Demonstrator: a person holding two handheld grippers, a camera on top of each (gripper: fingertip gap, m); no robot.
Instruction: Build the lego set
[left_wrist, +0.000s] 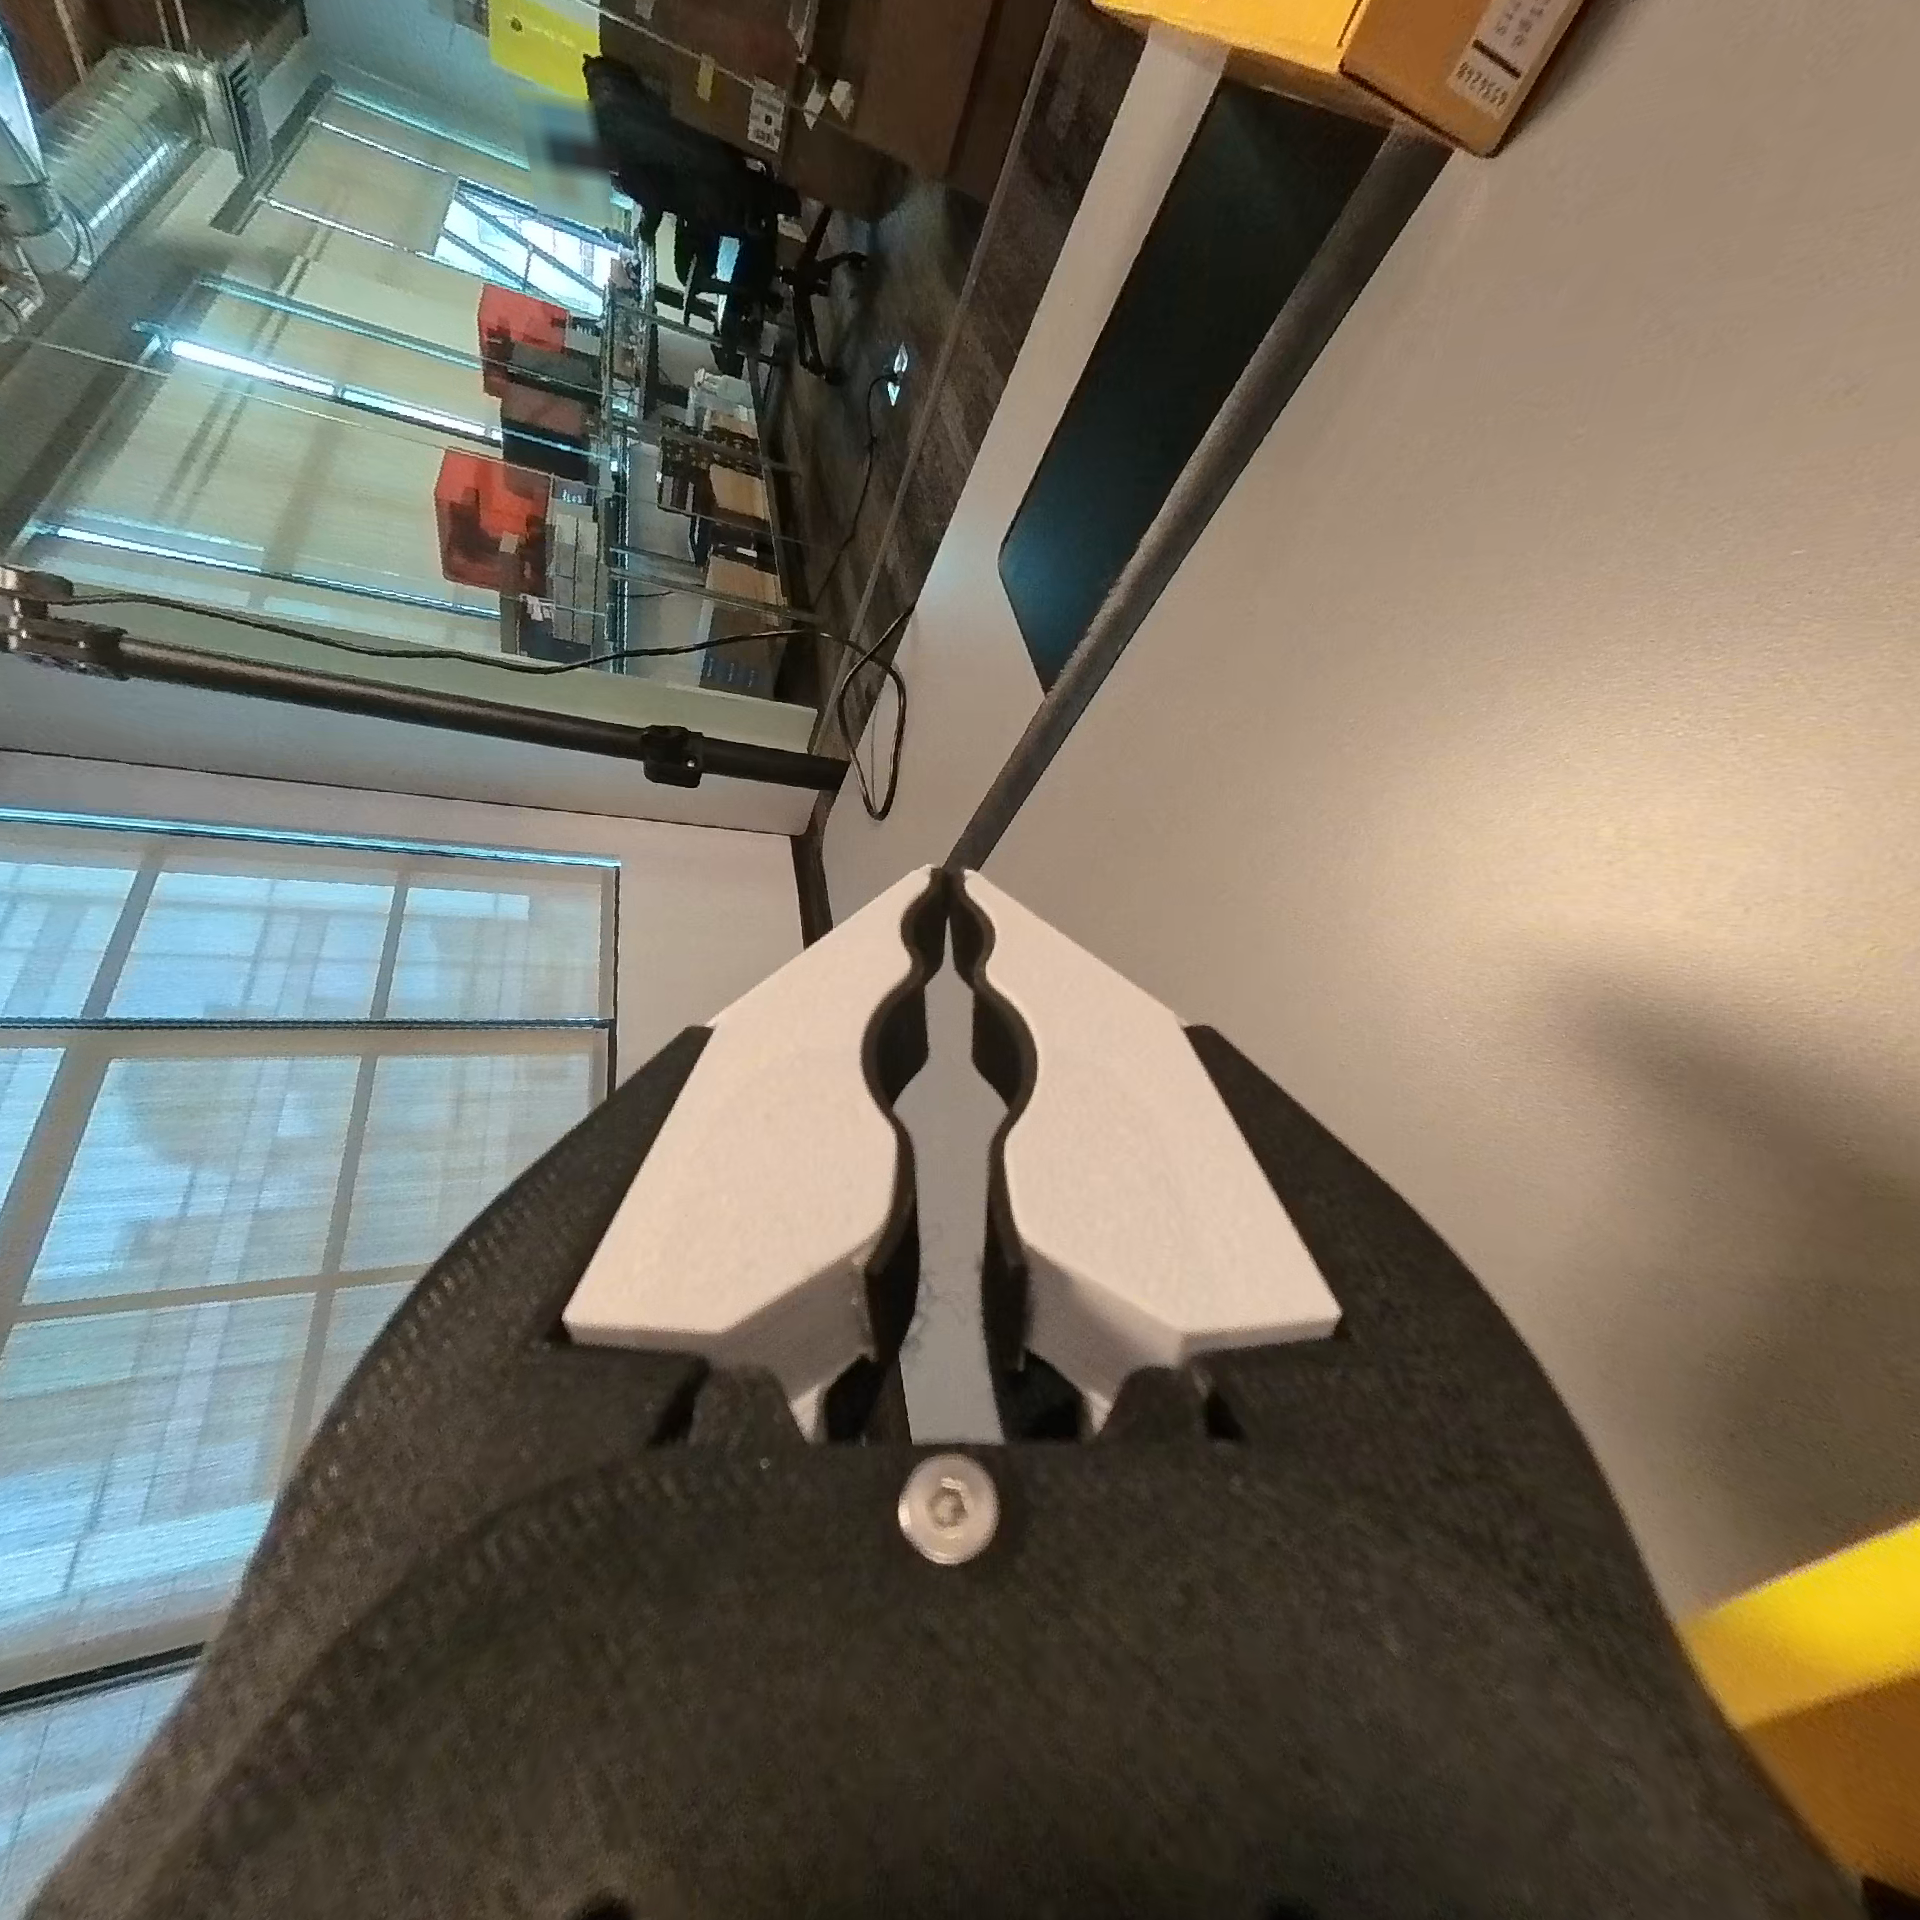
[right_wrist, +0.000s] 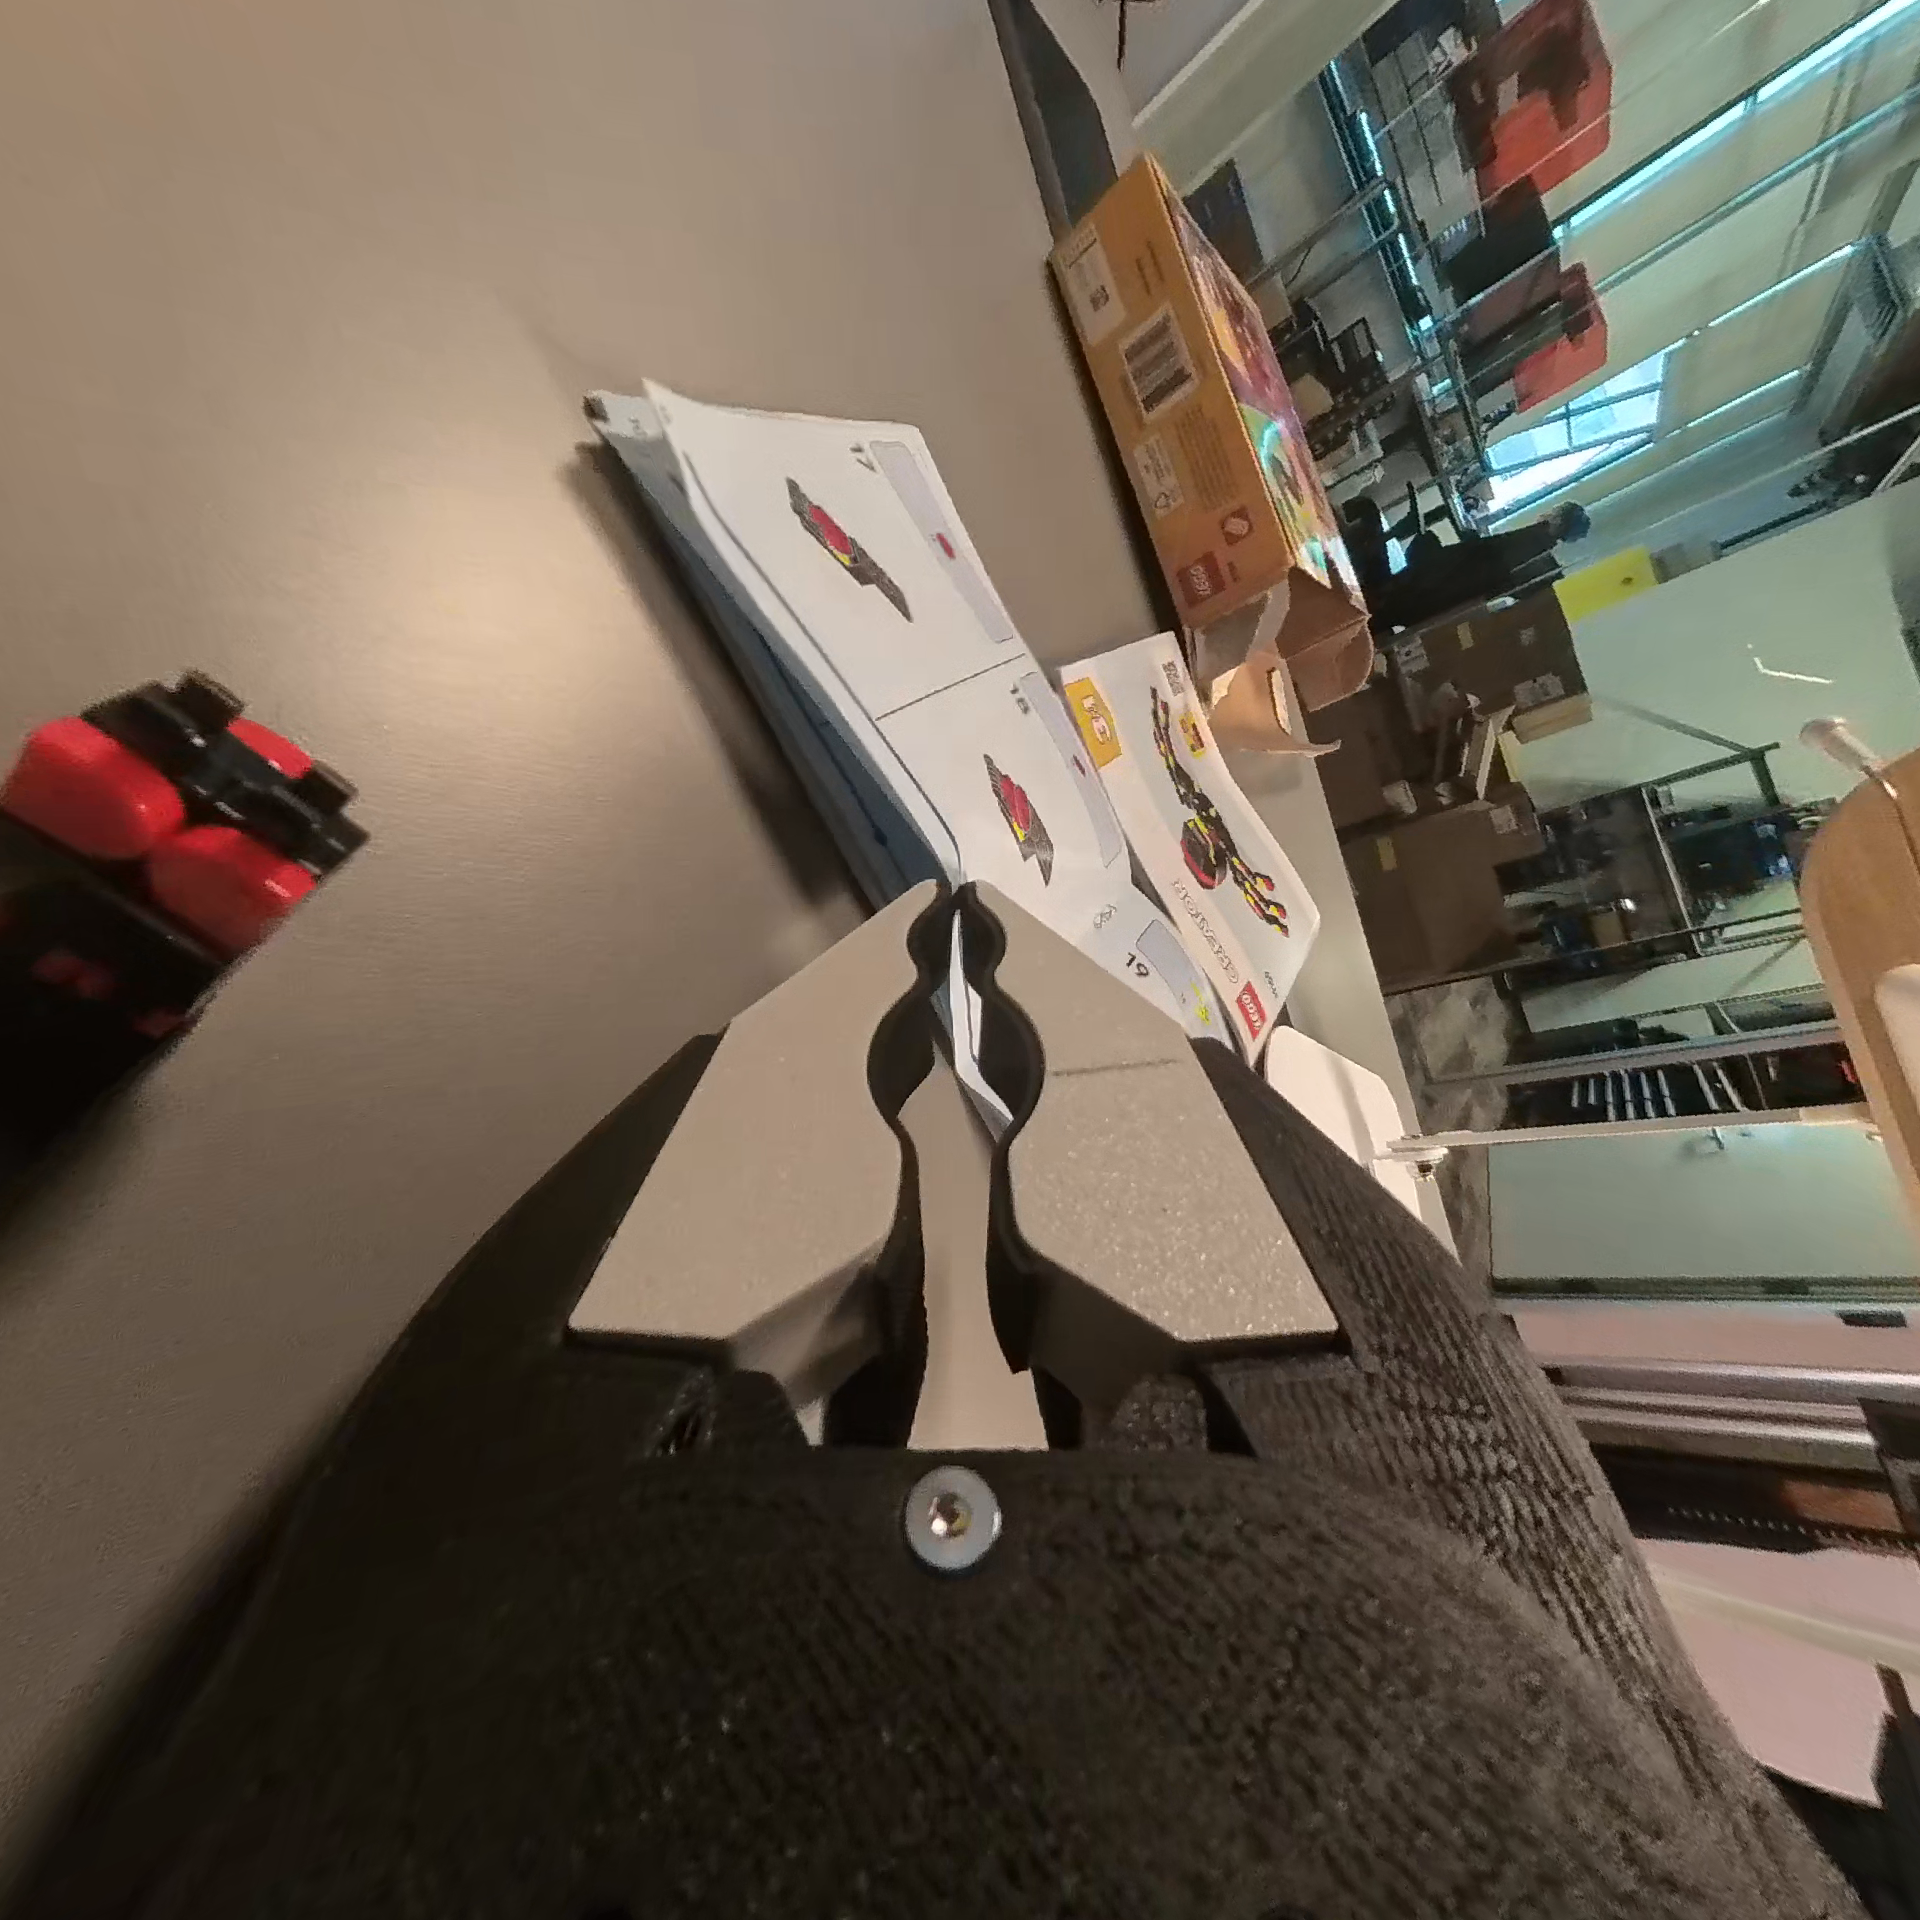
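My right gripper (right_wrist: 956, 891) is shut on the edge of a white page (right_wrist: 968, 1003) of the open instruction booklet (right_wrist: 831, 520), which lies on the grey table (right_wrist: 364, 416); the sheet runs back between the two fingers. A red and black lego assembly (right_wrist: 156, 821) sits on the table at the left of the right wrist view, apart from the gripper. My left gripper (left_wrist: 948, 878) is shut, its tips touching with nothing between them, above the bare table (left_wrist: 1455, 779) near its dark edge (left_wrist: 1195, 520).
A second booklet (right_wrist: 1216, 831) and the opened lego box (right_wrist: 1195, 416) lie beyond the open booklet. A white tray corner (right_wrist: 1340, 1091) is right of the fingers. In the left wrist view a yellow object (left_wrist: 1818, 1704) is at bottom right and the box (left_wrist: 1455, 62) at top right. The tips of one gripper are about 40 centimeters away from the tips of the other.
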